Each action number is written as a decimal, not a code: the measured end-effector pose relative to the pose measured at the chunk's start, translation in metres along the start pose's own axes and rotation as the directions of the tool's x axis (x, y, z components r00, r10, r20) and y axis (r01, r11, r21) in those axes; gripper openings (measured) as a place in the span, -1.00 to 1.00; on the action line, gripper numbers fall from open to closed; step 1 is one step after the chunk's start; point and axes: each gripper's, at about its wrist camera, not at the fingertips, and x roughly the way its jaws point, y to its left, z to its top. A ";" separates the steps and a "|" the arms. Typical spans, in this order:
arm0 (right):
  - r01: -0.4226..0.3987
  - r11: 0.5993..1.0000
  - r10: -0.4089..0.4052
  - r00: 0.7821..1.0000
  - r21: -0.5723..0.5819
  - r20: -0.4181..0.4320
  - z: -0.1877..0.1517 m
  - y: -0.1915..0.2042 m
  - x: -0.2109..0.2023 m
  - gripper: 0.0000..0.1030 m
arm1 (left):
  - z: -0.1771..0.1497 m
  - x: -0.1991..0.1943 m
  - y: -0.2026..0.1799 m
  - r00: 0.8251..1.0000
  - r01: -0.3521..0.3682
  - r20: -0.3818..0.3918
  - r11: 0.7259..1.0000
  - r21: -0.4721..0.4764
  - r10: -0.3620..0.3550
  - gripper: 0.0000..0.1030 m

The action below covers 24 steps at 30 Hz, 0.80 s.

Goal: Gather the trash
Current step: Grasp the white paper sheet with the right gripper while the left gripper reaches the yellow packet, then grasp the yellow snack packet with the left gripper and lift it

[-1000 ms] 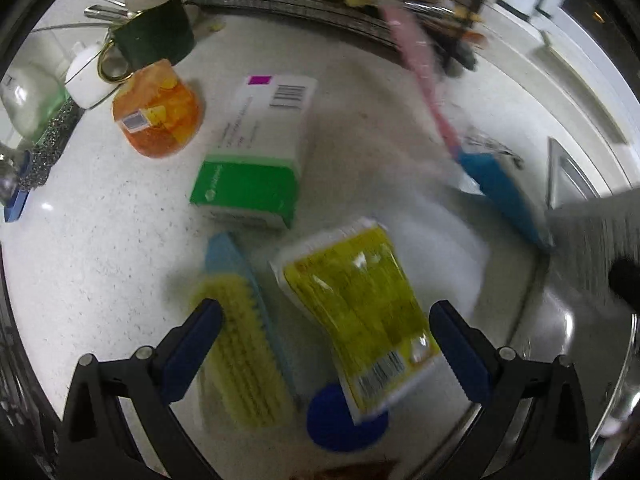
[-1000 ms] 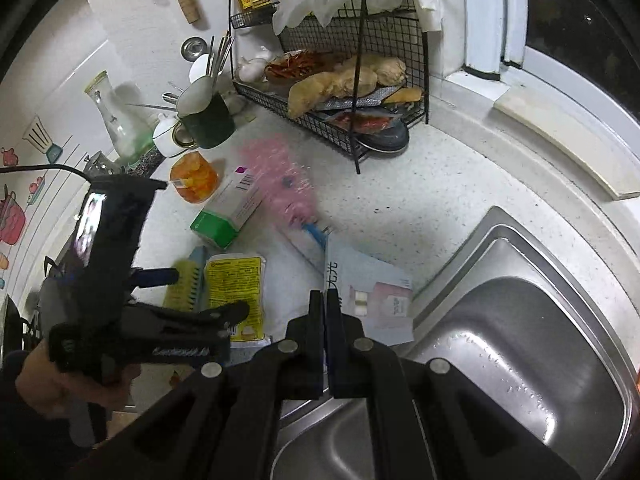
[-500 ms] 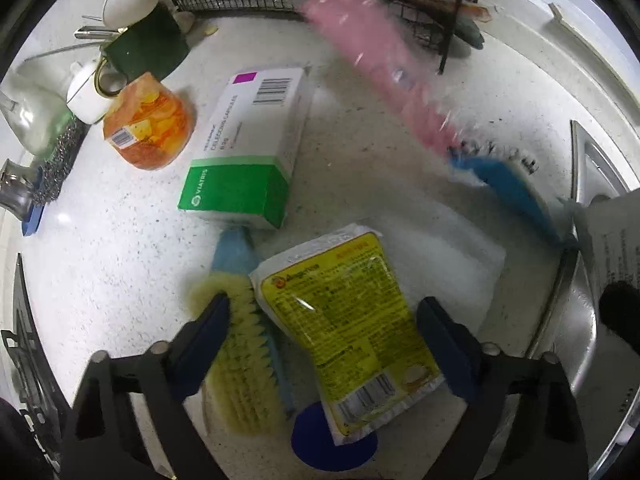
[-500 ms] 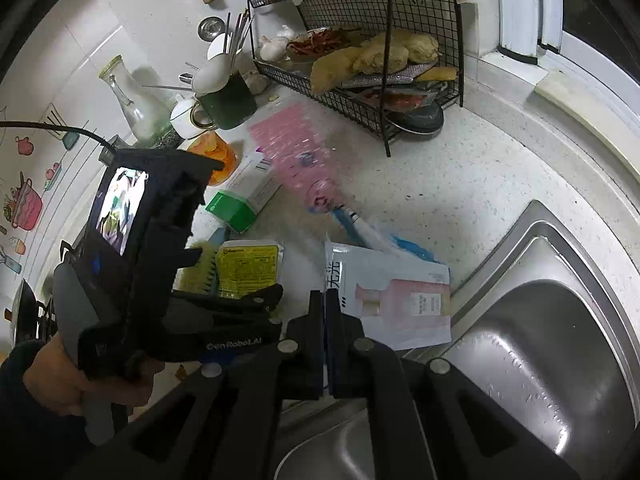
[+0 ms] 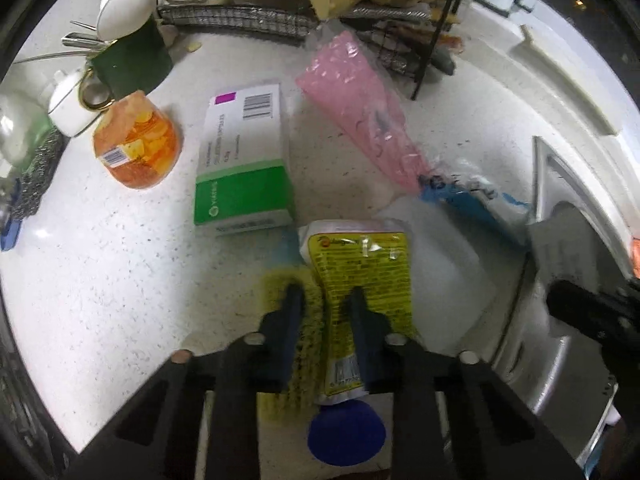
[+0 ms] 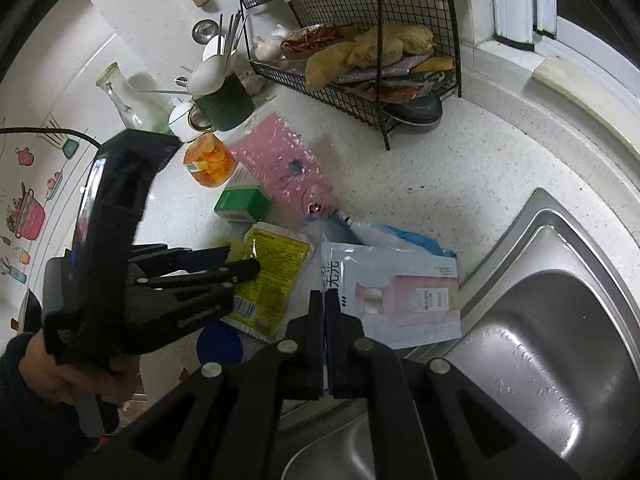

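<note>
A yellow snack packet (image 5: 368, 264) lies on the speckled counter, partly over a yellow scrub brush (image 5: 280, 292). My left gripper (image 5: 325, 300) points down at it, jaws closing, with the packet's left part between them and the pads on it. From the right wrist view the same left gripper (image 6: 236, 262) sits on the packet (image 6: 276, 268), a hand holding it. My right gripper (image 6: 324, 304) is shut on the edge of a pale blue and pink paper pouch (image 6: 400, 292) at the sink's rim. A pink plastic bag (image 5: 360, 120) and a green-and-white box (image 5: 244, 164) lie further back.
An orange jelly cup (image 5: 136, 144), a green mug (image 5: 132, 64) with spoons and a wire rack (image 6: 360, 60) of food stand at the back. A blue wrapper (image 5: 460, 196) lies by the steel sink (image 6: 540, 320). A blue lid (image 5: 346, 432) sits near the counter's front edge.
The left jaws went from wide open on either side of the yellow packet to nearly together on its left part. The pink bag, blurred before, now lies still. The right gripper kept its grip.
</note>
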 end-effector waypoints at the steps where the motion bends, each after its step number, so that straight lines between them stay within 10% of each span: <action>1: -0.005 1.000 0.005 1.000 0.003 -0.004 0.000 0.000 0.002 -0.99 | -0.001 -0.001 0.001 1.000 0.007 0.001 1.000 0.008 -0.007 -0.70; 24: -0.029 0.998 0.033 0.996 -0.054 0.083 -0.001 0.055 -0.048 -0.99 | -0.045 -0.126 0.022 0.981 -0.010 0.192 0.999 0.054 -0.001 -0.96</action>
